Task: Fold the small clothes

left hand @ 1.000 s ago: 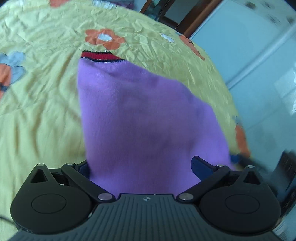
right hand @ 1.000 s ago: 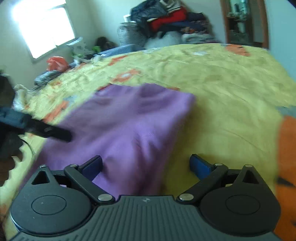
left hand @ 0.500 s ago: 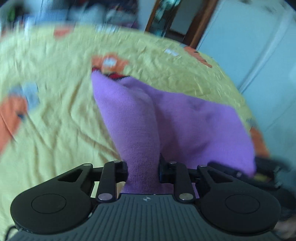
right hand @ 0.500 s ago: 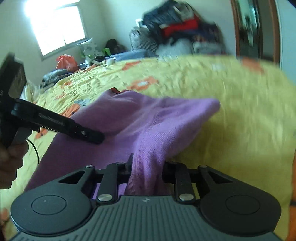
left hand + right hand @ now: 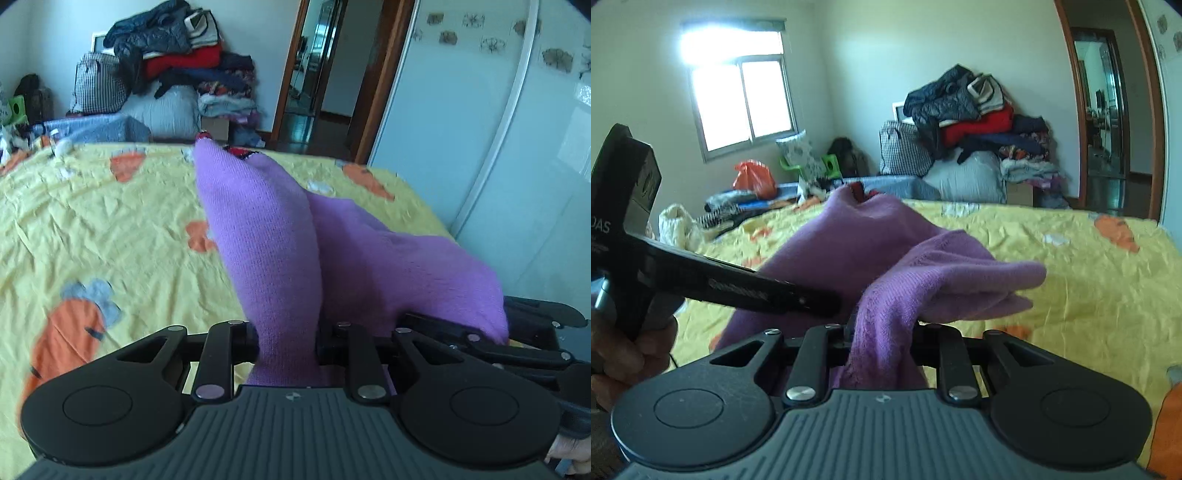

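A small purple knit sweater [image 5: 273,240] with a red and black collar is lifted off the yellow bedspread [image 5: 110,221]. My left gripper [image 5: 288,339] is shut on its near edge. My right gripper [image 5: 881,338] is shut on another part of the same sweater [image 5: 886,258], whose cloth bunches and droops to the right. In the left wrist view the right gripper [image 5: 517,332] shows at the right under the cloth. In the right wrist view the left gripper [image 5: 738,288] reaches in from the left.
The yellow bedspread [image 5: 1089,277] with orange carrot prints covers the bed. A pile of clothes and bags [image 5: 960,122] stands against the far wall. A wardrobe door [image 5: 498,110] is at the right, an open doorway [image 5: 325,74] beside it.
Both grippers went from open around the sweater's edge to shut on it, then lifted it up from the bed. The cameras now look level across the room.
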`<move>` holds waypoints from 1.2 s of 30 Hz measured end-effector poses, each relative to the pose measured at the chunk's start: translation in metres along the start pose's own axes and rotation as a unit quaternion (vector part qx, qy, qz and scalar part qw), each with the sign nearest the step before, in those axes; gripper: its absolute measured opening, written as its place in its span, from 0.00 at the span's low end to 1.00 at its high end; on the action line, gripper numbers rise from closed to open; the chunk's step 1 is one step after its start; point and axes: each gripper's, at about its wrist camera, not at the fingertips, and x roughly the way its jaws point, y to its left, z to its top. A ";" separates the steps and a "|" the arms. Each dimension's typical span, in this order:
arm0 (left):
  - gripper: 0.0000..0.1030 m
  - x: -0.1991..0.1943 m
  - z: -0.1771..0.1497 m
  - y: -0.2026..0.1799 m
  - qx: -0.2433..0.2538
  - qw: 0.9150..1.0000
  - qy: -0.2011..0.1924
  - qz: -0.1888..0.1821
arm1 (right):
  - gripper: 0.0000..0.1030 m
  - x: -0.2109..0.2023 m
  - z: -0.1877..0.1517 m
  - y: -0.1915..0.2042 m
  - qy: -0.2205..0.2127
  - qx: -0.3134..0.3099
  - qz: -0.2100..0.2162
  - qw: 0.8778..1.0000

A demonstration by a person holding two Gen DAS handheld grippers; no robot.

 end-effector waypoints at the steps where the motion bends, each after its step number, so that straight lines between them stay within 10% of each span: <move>1: 0.24 -0.003 0.005 0.005 -0.009 1.000 0.005 -0.004 | 0.20 0.000 0.005 -0.001 -0.002 0.010 0.007 1.000; 8: 0.32 -0.005 0.001 0.047 -0.059 0.997 0.053 -0.009 | 0.23 0.010 0.014 0.006 0.019 0.046 0.033 0.998; 9: 0.38 0.007 -0.004 0.057 -0.055 0.996 0.064 0.002 | 0.32 0.022 0.009 0.005 0.048 0.051 0.024 0.997; 10: 0.64 0.021 -0.012 0.069 -0.056 0.994 0.087 0.024 | 0.67 0.036 -0.001 0.006 0.078 0.040 -0.004 0.996; 12: 0.65 0.031 -0.037 0.097 -0.096 0.987 0.114 0.056 | 0.98 0.054 -0.029 0.005 0.124 0.030 -0.074 0.989; 23: 0.83 -0.050 -0.155 0.105 -0.154 0.984 0.089 0.000 | 0.90 -0.030 -0.112 0.034 0.064 -0.035 -0.102 0.992; 29: 0.83 -0.045 -0.174 0.098 -0.146 0.985 0.092 0.013 | 0.12 -0.008 -0.123 0.027 0.100 0.012 -0.076 0.992; 33: 0.82 -0.045 -0.176 0.080 -0.089 0.990 0.102 0.039 | 0.15 -0.012 -0.120 0.017 0.118 0.040 -0.076 0.989; 36: 0.83 -0.052 -0.166 0.080 -0.088 0.992 0.083 0.029 | 0.61 -0.013 -0.104 0.001 0.098 0.091 -0.064 0.989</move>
